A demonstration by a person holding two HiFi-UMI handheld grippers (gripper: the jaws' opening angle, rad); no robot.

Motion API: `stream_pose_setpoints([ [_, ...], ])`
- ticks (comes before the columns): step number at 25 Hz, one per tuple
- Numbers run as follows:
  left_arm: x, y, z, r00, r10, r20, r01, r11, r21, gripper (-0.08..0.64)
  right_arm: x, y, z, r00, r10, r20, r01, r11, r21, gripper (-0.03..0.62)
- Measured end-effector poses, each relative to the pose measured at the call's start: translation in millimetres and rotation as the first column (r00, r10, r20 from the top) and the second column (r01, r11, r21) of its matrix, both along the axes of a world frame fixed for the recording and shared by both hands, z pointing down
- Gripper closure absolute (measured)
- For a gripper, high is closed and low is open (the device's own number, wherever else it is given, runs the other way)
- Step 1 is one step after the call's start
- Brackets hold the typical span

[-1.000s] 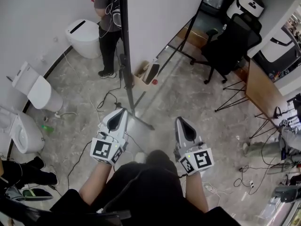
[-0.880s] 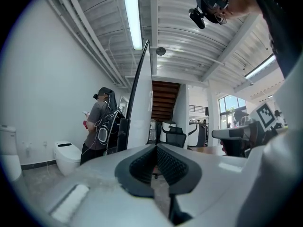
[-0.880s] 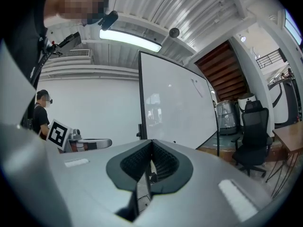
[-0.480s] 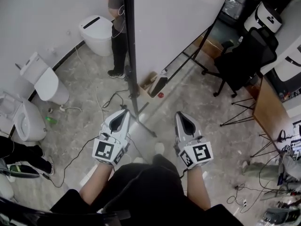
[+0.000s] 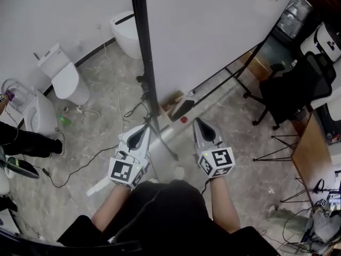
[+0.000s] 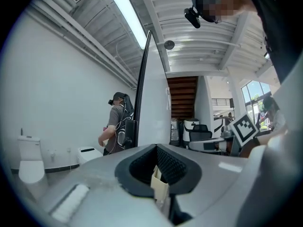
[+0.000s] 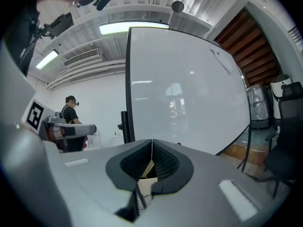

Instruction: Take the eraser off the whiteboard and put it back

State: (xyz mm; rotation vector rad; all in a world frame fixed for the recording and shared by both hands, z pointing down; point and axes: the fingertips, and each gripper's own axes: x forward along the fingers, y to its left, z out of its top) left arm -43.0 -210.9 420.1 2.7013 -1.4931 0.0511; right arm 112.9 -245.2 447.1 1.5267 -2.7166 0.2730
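Both grippers have drawn closer to the whiteboard, which now fills more of the head view. You hold the left gripper and right gripper level, side by side, jaws pressed together on nothing, probably just carrying them in. What looks like the eraser sits at the board's bottom edge, just ahead of the right gripper. No writing reads; only the cubes' square markers show.

Grey floor, loose black cables, white toilets, black office chair
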Motion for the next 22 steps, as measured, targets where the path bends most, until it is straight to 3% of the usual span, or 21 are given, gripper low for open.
stream_pose_setpoints([
  [3,5,-4,1,0.999,-0.044,0.009,0.044,0.999,-0.008,0.555,3,-19,8,0.999,-0.033,0.004,0.033,0.999,-0.014,0.572],
  [15,7,-6,10,0.985,-0.169,0.020,0.170,0.984,-0.061,0.555,-2,-65,51,0.995,-0.095,0.002,0.095,0.990,-0.101,0.434],
  [22,-4,-4,9,0.986,-0.168,0.008,0.168,0.985,-0.030,0.555,-10,-82,68,0.997,-0.065,0.044,0.071,0.986,-0.149,0.313],
])
